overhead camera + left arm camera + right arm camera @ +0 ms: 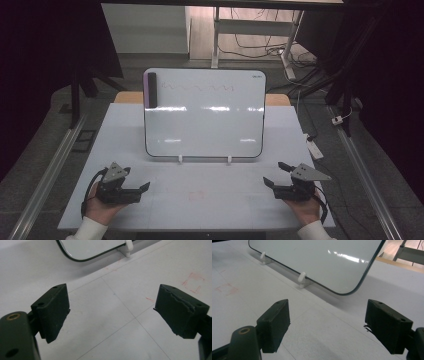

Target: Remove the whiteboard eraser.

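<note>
A small whiteboard (205, 112) stands upright on two white feet at the middle of the white table (195, 200). A wavy red scribble (200, 88) runs across its top. A dark eraser (151, 90) sticks to its upper left corner. My left gripper (142, 189) rests low at the front left, open, nothing between its jaws. My right gripper (274, 174) rests at the front right, also open and empty. The whiteboard's lower edge (85, 255) and one foot (128, 247) appear ahead of the left gripper (111, 302). Beyond the right gripper (327, 315), the board's corner (342, 267) is close.
Faint red marks (196, 194) stain the table between the grippers, also seen as a red square outline (193, 282). Metal rails (55, 165) run along both sides of the table. A desk frame with cables (260, 35) stands behind, and a power strip (314, 148) lies at the right.
</note>
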### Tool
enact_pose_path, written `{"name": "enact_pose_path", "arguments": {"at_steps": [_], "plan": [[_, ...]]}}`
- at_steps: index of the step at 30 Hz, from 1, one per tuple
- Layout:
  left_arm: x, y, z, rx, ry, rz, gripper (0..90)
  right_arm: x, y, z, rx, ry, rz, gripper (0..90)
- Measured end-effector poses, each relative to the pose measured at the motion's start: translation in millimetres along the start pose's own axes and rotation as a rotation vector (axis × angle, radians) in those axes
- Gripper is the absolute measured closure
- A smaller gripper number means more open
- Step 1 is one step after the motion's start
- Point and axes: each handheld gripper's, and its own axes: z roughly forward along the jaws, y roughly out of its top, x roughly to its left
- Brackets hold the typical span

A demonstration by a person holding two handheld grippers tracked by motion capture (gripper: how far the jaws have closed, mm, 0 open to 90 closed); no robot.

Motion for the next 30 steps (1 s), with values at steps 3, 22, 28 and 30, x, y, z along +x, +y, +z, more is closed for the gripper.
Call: {"name": "enact_pose_path", "arguments": {"at_steps": [3,22,28,30], "plan": [[1.0,-0.2,-0.6,0.000,0.003,-0.005,13.6,0.2,-0.1,0.3,0.003,0.000,-0.001,20.0],[1.0,18.0,-9.3,-0.031,-0.008,-0.040,15.9,0.2,-0.3,0.9,0.008,-0.005,0.008,20.2],[-1.0,41.4,-11.6,-0.051,-0.007,-0.029,16.0,0.2,0.4,-0.1,-0.001,-0.005,0.014,20.3],[1.0,50.8,-12.0,-0.059,-0.005,-0.029,16.1,0.9,0.6,0.0,0.001,-0.006,0.013,20.3]]}}
